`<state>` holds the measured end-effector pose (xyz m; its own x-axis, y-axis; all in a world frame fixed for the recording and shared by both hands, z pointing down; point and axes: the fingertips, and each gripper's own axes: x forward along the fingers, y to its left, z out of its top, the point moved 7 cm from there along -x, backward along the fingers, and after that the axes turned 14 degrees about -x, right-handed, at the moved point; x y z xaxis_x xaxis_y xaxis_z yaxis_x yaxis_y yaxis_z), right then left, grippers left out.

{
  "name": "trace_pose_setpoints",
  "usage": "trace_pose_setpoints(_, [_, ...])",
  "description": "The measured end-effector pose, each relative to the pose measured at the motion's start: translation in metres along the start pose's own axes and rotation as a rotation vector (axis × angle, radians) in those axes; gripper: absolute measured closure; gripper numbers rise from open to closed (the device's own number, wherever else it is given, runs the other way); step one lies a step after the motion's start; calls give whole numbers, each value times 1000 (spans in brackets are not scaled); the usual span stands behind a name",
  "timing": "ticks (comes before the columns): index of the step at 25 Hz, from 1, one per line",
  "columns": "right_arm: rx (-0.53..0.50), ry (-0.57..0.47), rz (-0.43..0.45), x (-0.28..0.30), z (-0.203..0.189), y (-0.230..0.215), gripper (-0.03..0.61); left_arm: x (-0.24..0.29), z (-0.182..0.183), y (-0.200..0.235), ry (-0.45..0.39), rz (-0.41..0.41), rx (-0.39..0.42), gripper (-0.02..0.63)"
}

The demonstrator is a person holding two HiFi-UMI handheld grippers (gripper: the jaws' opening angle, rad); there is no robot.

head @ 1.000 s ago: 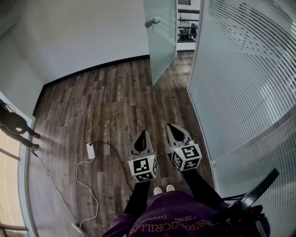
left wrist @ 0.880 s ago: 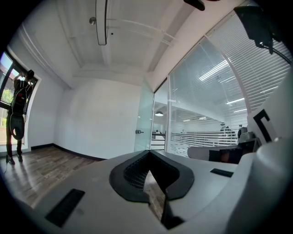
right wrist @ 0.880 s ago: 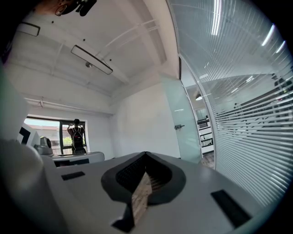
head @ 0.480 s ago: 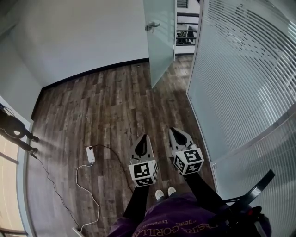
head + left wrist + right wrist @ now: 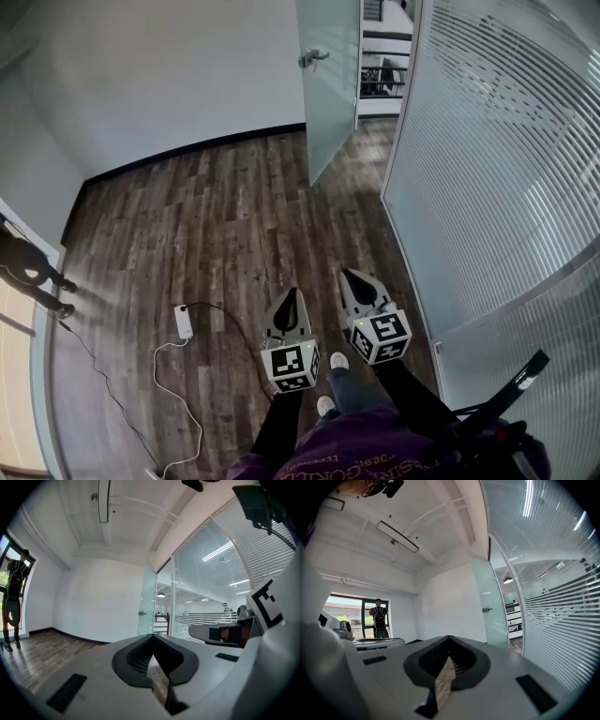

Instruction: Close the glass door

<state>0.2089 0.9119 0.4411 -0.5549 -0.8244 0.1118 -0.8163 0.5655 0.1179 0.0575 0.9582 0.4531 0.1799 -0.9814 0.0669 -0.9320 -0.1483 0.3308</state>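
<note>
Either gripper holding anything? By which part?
Nothing held. The left gripper and right gripper both show jaws together, empty; the glass door stands open ahead, handle untouched.

Floor (image 5: 216, 216): dark wood planks, running from near to far.
Wall (image 5: 169, 75): plain white, far left, with a black baseboard (image 5: 187, 150) along its foot.
Power strip (image 5: 184, 322): white, lying on the floor near left, with a white cable (image 5: 178, 394) looping nearer from it.
Partition (image 5: 497, 159): glass with fine horizontal stripes, all along the right.
Person (image 5: 28, 267): in dark clothes, standing at the far left edge by a window (image 5: 351, 616).
Shelving (image 5: 380, 75): dark, in the far room.
Ceiling light (image 5: 399, 537): long, narrow, hanging.
</note>
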Motion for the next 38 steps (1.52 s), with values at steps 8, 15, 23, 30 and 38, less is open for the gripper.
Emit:
trace_pose_setpoints(8, [1, -27, 49, 76, 6, -38, 588, 74, 16, 19, -34, 43, 11, 614])
trace_pose_setpoints(15, [5, -17, 89, 131, 8, -78, 588, 138, 24, 22, -36, 80, -4, 614])
trace_pose_setpoints(23, [8, -26, 114, 170, 9, -109, 588, 179, 30, 30, -45, 128, -11, 614])
trace_pose_setpoints(30, [14, -32, 119, 216, 9, -118, 588, 217, 38, 51, -43, 123, 18, 614])
trace_pose_setpoints(38, [12, -27, 79, 297, 23, -122, 588, 284, 69, 105, -48, 83, 24, 614])
